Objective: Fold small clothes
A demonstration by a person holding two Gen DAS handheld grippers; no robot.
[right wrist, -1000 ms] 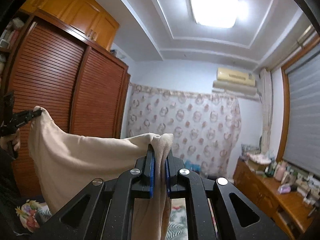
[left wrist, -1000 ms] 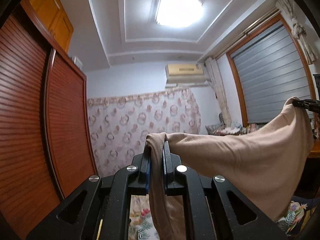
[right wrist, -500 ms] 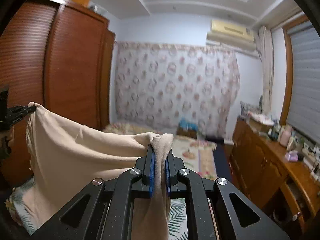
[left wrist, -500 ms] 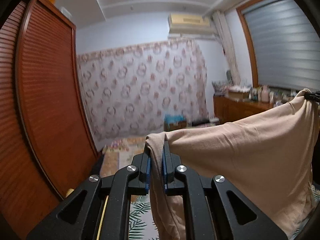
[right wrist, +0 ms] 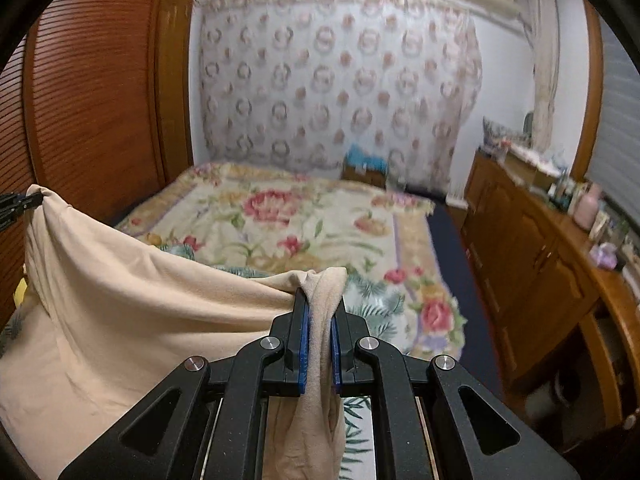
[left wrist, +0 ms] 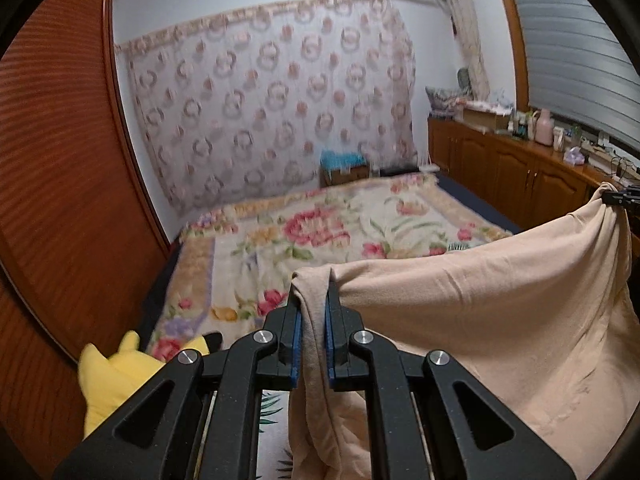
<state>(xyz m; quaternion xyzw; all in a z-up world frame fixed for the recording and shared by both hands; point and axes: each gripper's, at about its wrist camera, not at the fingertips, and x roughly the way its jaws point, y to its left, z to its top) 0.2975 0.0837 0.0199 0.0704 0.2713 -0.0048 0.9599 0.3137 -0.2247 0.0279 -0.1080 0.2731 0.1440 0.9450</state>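
Observation:
A beige garment [left wrist: 500, 312] hangs stretched between my two grippers above the bed. My left gripper [left wrist: 312, 292] is shut on one top corner of it. The cloth runs right to the other gripper [left wrist: 620, 198], seen at the far right edge. In the right wrist view my right gripper [right wrist: 320, 300] is shut on the other corner of the beige garment [right wrist: 140, 312]. The cloth sags left to the left gripper [right wrist: 20, 204] at the left edge. Its lower part drapes down out of sight.
A bed with a floral blanket [left wrist: 320, 236] [right wrist: 300, 224] lies below and ahead. A yellow plush toy [left wrist: 116, 376] sits at its near left. A red-brown wardrobe [left wrist: 60, 184] stands on the left. A wooden cabinet [right wrist: 540, 260] with small items runs along the right.
Both grippers have tilted downward with the garment still held. The views swung from the ceiling and wall down to the bed.

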